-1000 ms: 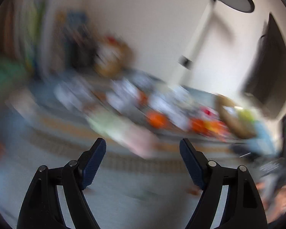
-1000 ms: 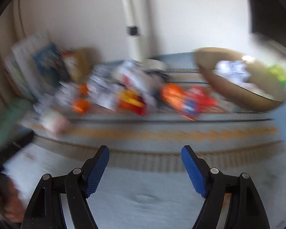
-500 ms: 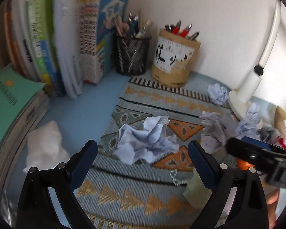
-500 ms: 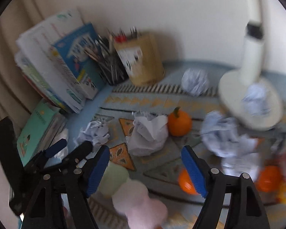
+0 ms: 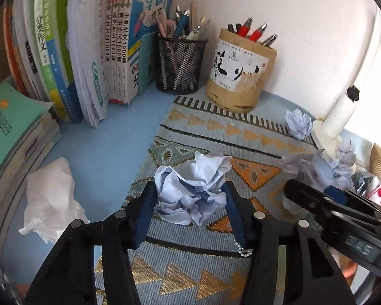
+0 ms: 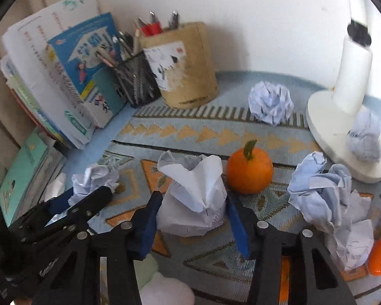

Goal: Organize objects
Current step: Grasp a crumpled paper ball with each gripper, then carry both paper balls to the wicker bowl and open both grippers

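- Black mesh pen cup [image 5: 181, 66], full of pens and pencils, sits far ahead of the left gripper [image 5: 190, 200]; tan paper-labelled holder [image 5: 240, 73] with red pens stands just right of it.
- Upright books [image 5: 101, 43] ahead-left, teal book stack [image 5: 10, 132] far left.
- Patterned woven mat [image 5: 216, 137] on blue desk, white wall behind, white lamp base [image 6: 343, 137] ahead-right of the right gripper [image 6: 193, 218].
- Left gripper jaws have just been closing; pads now pinch a crumpled bluish paper ball [image 5: 193, 190] between them.
- Right gripper jaws have just been closing too; pads clamp a crumpled white paper wad [image 6: 193, 198].
- Orange fruit [image 6: 250, 172] just ahead-right of the right gripper, beside the wad.
- Loose paper balls [image 6: 270, 103] further ahead; white tissue [image 5: 50, 198] left of the left gripper.
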`<state>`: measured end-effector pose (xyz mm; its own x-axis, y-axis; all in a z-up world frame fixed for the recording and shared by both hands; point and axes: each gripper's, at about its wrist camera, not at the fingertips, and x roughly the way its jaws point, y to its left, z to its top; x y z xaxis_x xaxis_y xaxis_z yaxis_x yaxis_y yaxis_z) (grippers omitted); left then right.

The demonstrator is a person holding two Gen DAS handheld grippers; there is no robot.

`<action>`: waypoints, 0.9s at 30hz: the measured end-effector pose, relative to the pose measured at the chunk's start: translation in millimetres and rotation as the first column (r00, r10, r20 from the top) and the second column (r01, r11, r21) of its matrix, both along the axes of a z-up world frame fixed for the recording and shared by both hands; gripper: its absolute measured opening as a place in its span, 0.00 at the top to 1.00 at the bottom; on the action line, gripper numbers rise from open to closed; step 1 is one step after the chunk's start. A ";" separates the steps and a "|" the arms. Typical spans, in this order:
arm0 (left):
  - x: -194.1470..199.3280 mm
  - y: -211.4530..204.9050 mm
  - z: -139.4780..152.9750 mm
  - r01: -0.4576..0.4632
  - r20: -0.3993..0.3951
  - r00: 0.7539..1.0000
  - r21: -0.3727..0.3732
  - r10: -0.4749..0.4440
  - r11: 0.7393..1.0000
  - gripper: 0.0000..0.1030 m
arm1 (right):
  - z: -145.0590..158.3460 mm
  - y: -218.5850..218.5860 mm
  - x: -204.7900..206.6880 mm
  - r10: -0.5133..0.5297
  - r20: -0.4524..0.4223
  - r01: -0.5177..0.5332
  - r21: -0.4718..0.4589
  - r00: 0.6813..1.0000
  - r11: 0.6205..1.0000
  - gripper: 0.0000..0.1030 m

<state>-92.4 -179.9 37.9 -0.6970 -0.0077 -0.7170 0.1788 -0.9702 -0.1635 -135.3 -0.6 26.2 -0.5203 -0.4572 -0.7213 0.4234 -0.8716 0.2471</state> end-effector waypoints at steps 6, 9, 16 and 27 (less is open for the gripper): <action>25.2 11.2 17.4 0.018 -0.064 0.998 0.030 -0.016 0.999 0.52 | 45.7 43.8 44.2 0.010 -0.080 -0.015 -0.062 0.997 0.998 0.52; 60.9 42.4 34.9 0.083 -0.120 0.990 0.072 -0.074 0.994 0.52 | 61.9 84.4 75.2 -0.012 -0.125 0.005 -0.050 0.992 0.999 0.51; 123.5 152.9 43.5 0.255 -0.182 0.956 0.132 -0.230 0.958 0.52 | 33.7 222.2 139.0 -0.159 -0.002 0.159 -0.057 0.987 0.986 0.51; 118.3 261.8 6.1 0.375 -0.074 0.925 0.011 -0.373 0.927 0.52 | -3.7 309.4 147.3 -0.258 0.078 0.263 -0.055 0.963 0.963 0.33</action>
<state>26.0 81.9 44.0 -0.6933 0.2802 -0.6639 -0.2087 -0.9599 -0.1872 12.0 308.8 22.6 -0.5769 -0.3591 -0.7337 0.1633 -0.9308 0.3271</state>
